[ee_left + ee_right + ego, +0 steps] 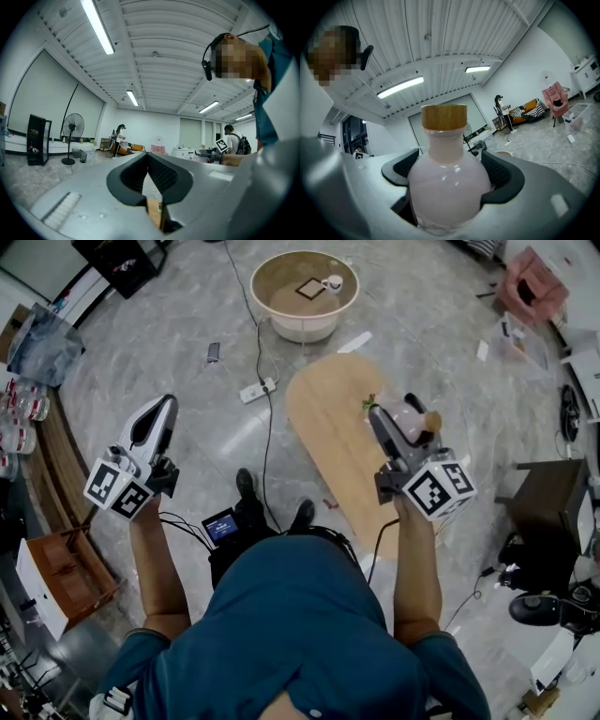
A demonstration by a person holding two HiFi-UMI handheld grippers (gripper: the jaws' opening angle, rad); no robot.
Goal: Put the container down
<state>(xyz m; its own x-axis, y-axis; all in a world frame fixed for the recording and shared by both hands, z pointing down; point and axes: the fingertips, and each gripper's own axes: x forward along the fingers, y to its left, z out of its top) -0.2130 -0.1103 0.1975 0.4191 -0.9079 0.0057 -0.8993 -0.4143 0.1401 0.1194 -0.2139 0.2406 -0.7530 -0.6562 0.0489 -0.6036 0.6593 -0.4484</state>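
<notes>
The container is a pale pink bottle (446,183) with a wooden cap (444,116). My right gripper (447,165) is shut on its body, and the black pads press on both sides. In the head view the bottle (410,416) is held above the right edge of the oval wooden table (333,442), lying along the right gripper (401,430). A small green item (368,404) lies on the table near the bottle. My left gripper (161,414) is off to the left over the floor. Its jaws meet at the tip with nothing between them, as the left gripper view (148,156) shows.
A round white table (281,326) with a cup (332,283) stands at the back. A power strip (257,390), its cable and a phone (214,352) lie on the floor. An open wooden box (66,576) sits at the left, a dark cabinet (548,512) at the right.
</notes>
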